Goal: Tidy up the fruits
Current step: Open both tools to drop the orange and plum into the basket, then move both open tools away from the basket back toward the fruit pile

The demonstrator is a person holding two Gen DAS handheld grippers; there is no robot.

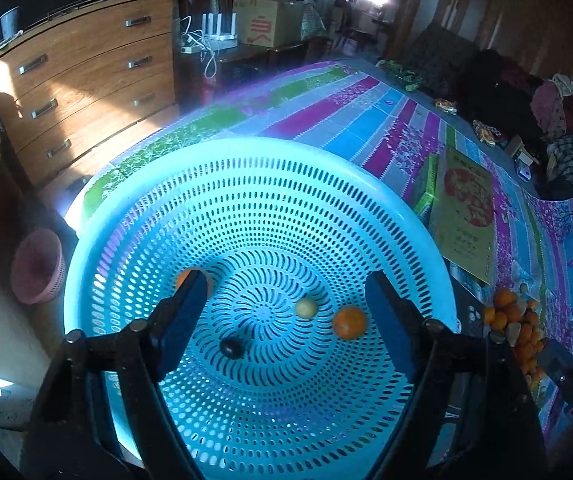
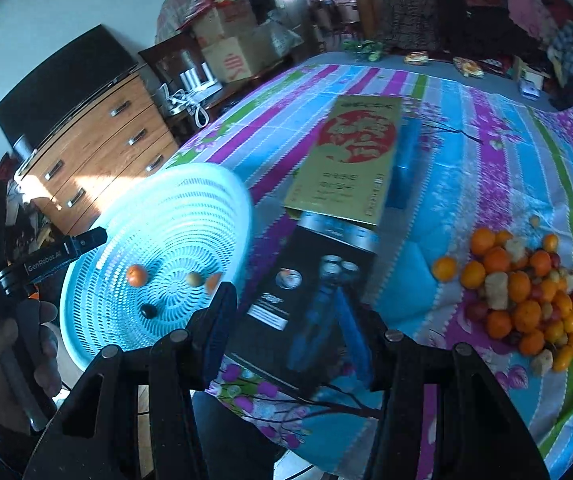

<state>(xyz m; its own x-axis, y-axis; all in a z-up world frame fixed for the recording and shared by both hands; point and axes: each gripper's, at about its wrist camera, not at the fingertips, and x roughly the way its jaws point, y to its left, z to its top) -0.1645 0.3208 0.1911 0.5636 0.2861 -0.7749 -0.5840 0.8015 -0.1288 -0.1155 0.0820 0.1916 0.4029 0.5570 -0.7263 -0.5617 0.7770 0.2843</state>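
Note:
A light blue perforated basket point(image 1: 158, 208) fills the left wrist view and shows at the left of the right wrist view point(image 2: 174, 200). In it lie an orange point(image 1: 349, 322), a second orange point(image 1: 184, 277) partly hidden behind a finger, a pale yellow fruit point(image 1: 306, 308) and a small dark fruit point(image 1: 232, 347). My left gripper point(image 1: 286, 316) is open and empty above the basket. My right gripper point(image 2: 286, 332) is open and empty over a black box point(image 2: 310, 280). A pile of oranges and small fruits point(image 2: 526, 292) lies on the bedspread to the right.
A gold and red flat box point(image 2: 350, 160) lies behind the black box on the striped bedspread point(image 2: 466, 160). A wooden dresser point(image 1: 86, 92) stands to the left, a pink basket point(image 1: 38, 272) on the floor beside it. Clothes point(image 2: 526, 12) are heaped at the far edge.

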